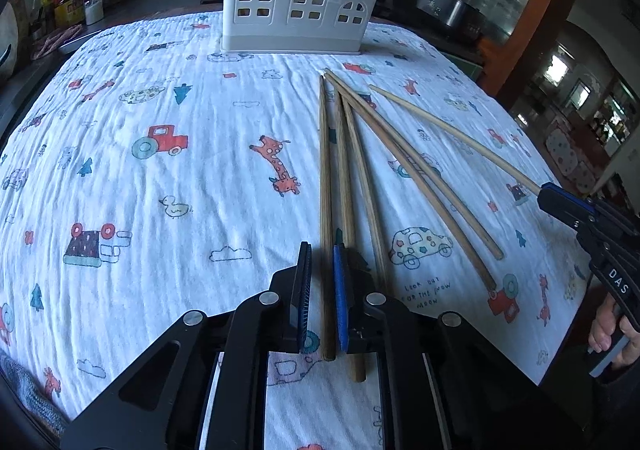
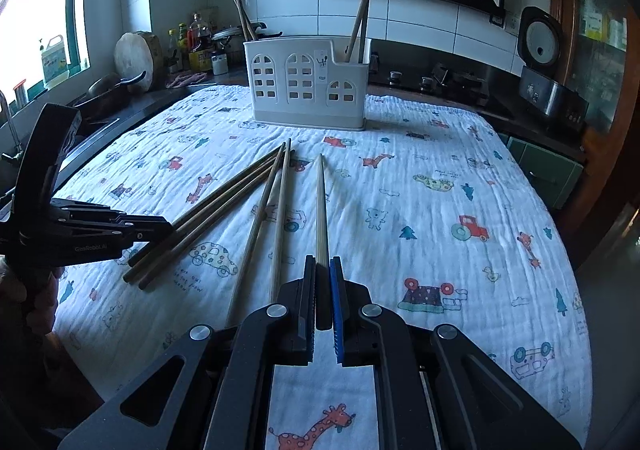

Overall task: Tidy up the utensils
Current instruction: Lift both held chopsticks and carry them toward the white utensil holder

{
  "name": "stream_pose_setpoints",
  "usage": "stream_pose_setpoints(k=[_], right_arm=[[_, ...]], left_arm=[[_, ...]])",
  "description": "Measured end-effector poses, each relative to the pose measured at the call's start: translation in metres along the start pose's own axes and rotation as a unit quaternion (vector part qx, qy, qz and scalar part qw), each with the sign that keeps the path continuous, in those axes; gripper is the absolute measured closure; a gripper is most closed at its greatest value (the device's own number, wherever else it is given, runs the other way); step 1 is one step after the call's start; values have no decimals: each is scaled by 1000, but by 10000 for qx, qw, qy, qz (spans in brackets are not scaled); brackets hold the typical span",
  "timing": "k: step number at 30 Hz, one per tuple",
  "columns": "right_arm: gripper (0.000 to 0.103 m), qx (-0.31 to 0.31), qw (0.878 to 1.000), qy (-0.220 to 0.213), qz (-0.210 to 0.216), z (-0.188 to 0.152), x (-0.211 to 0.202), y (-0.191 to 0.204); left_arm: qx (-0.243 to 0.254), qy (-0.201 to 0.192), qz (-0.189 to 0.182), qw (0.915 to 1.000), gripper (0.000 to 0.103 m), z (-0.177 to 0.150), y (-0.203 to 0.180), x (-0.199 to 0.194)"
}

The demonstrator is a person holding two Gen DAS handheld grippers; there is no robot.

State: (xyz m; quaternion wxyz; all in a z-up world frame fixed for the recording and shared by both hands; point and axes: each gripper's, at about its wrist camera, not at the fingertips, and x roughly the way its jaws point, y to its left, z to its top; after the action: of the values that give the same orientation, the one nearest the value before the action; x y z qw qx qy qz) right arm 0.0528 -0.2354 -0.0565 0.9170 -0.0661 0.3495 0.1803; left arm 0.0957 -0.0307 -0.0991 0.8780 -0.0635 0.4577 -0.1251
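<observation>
crinkled cotton cloth [image 1: 208, 177], printed with giraffes and tractors, spread over the table. white plastic holder [image 1: 296, 1] with arched cut-out windows at the far edge, two chopsticks [image 2: 360, 25] upright inside. left gripper [image 1: 322, 270] clamped on one round wooden chopstick [image 1: 325, 169] of the loose fan on the cloth. right gripper [image 2: 322, 270] pinching a paler, tapered chopstick [image 2: 321, 205], tip toward the holder.
</observation>
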Motion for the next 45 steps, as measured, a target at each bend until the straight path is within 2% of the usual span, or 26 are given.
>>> stream_pose_setpoints(k=[3, 6, 9, 14, 19, 24, 28, 34, 40, 42, 45], right_arm=[[96, 5, 10000, -68, -17, 4, -4, -1], [96, -5, 9999, -133, -28, 9, -8, 1], [96, -24, 9998, -189, -41, 15, -12, 3], [96, -82, 9993, -370, -56, 27, -23, 4], [96, -133, 9980, -614, -46, 46, -34, 6], [96, -193, 9965, -814, 30, 75, -40, 7], [96, -217, 9968, -759, 105, 101, -37, 4], [96, -258, 9977, -578, 255, 135, -27, -1], [96, -432, 9970, -555, 309, 181, -28, -1], [96, -402, 9966, -571, 443, 201, -31, -3], [96, -537, 9956, -684, 355, 229, -36, 0]], left_arm=[[-6, 10, 22, 10000, 92, 1, -2, 2], [122, -4, 201, 9997, 97, 3, -6, 3], [135, -68, 186, 9997, 98, 6, -8, -3], [124, -476, 124, 9987, 98, 18, -6, -36], [300, -1020, 79, 9943, 98, 37, -12, -78], [536, -1371, 44, 9891, 98, 59, -20, -98], [535, -1376, -146, 9889, 98, 70, -18, -96], [572, -1297, -201, 9897, 98, 90, -14, -89], [713, -1388, -205, 9875, 98, 128, -14, -103], [765, -1446, -214, 9863, 98, 142, -13, -111], [854, -1601, -187, 9832, 98, 161, -13, -127]])
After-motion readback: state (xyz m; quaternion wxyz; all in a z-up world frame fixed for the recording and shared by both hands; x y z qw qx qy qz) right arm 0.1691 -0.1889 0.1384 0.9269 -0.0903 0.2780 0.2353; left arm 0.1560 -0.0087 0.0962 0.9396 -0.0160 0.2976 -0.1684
